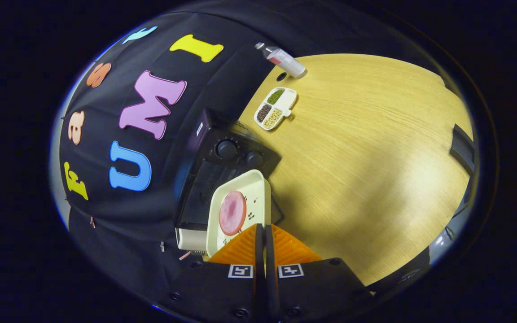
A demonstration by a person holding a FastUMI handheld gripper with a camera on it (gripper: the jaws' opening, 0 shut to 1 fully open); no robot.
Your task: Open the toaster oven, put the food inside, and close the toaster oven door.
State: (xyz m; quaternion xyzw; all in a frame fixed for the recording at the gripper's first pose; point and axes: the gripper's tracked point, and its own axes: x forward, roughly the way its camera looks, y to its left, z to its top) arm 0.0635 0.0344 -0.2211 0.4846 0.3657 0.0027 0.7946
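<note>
While the gripper [260, 231] has its two fingers pressed nearly together on the near rim of a cream tray [258, 188], that tray hangs just in front of the toaster oven [222, 172], a pink round slice of food [232, 213] lying on it. Beyond the toaster oven, on the wooden table [375, 157], sits a divided dish [275, 108] of beans, and farther off a bottle [281, 58] lies on its side.

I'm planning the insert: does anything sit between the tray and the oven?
Nothing visible does. The gripper, shut on the tray, holds it right over the oven's front; whether the oven is open can't be told.
</note>
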